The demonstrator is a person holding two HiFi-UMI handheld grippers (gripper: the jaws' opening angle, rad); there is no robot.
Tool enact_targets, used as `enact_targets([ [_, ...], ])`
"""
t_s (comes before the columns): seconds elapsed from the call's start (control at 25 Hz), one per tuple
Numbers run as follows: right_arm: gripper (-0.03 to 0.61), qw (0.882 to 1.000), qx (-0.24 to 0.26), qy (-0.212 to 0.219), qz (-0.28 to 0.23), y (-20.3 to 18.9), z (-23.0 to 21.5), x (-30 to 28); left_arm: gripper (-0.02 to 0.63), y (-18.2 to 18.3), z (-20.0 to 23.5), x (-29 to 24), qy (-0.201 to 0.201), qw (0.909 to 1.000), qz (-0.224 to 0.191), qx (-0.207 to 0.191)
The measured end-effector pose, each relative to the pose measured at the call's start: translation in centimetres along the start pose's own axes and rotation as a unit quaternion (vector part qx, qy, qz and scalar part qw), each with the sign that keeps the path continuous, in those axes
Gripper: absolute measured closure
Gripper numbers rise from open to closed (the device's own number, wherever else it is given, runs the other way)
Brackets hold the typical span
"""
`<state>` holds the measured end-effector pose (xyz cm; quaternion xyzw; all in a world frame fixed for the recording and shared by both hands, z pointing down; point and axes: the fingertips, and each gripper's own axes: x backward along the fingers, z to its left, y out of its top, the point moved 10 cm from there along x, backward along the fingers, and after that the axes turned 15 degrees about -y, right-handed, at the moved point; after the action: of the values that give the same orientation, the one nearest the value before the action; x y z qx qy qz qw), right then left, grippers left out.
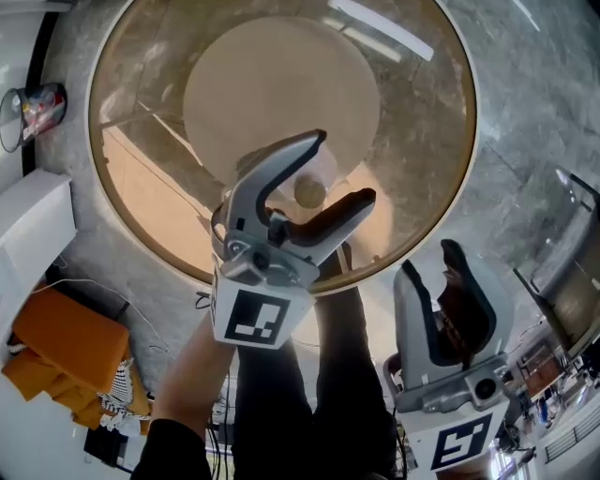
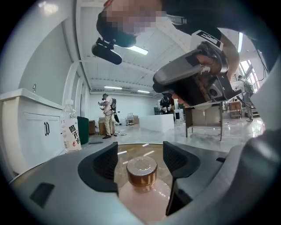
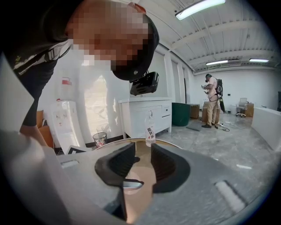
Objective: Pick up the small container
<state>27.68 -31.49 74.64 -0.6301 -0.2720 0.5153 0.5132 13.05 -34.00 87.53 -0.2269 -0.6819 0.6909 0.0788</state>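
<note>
Small container stands on the round tabletop between the left gripper's fully spread fingers, untouched, so it seems best to centre them level on its sides before squeezing gently; the right gripper's slightly parted fingers hold nothing.

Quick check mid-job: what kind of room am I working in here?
Probably a large open office or lab hall: a polished stone floor, white cabinets along the wall, strip lights overhead, and a round glass table.
</note>
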Motion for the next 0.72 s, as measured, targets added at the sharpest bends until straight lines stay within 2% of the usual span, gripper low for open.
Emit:
enact_targets([
  [0.16, 0.466, 1.0, 0.0, 0.0, 0.004, -0.9, 0.1, 0.0, 0.32, -1.0, -0.3, -0.4, 0.01, 0.9997, 0.021, -0.002],
  [0.2, 0.466, 1.0, 0.001, 0.0, 0.007, -1.0, 0.1, 0.1, 0.376, -1.1, -0.4, -0.3, 0.017, 0.9995, 0.028, -0.006],
  [0.24, 0.466, 1.0, 0.001, 0.0, 0.01, -1.1, 0.1, 0.2, 0.462, -1.1, -0.5, -0.2, 0.022, 0.9991, 0.034, -0.011],
  [0.28, 0.466, 1.0, 0.003, 0.0, 0.011, -1.2, 0.0, 0.2, 0.482, -1.0, -0.4, -0.1, 0.024, 0.9989, 0.037, -0.016],
  [0.48, 0.466, 1.0, 0.011, 0.0, 0.016, -1.8, -0.4, 0.2, 0.51, -0.8, -0.5, -0.1, 0.021, 0.9981, 0.045, -0.035],
  [0.72, 0.468, 1.0, 0.011, -0.002, 0.021, -3.1, -0.5, 0.1, 0.518, -0.4, 0.1, 0.3, 0.021, 0.9986, 0.045, -0.016],
])
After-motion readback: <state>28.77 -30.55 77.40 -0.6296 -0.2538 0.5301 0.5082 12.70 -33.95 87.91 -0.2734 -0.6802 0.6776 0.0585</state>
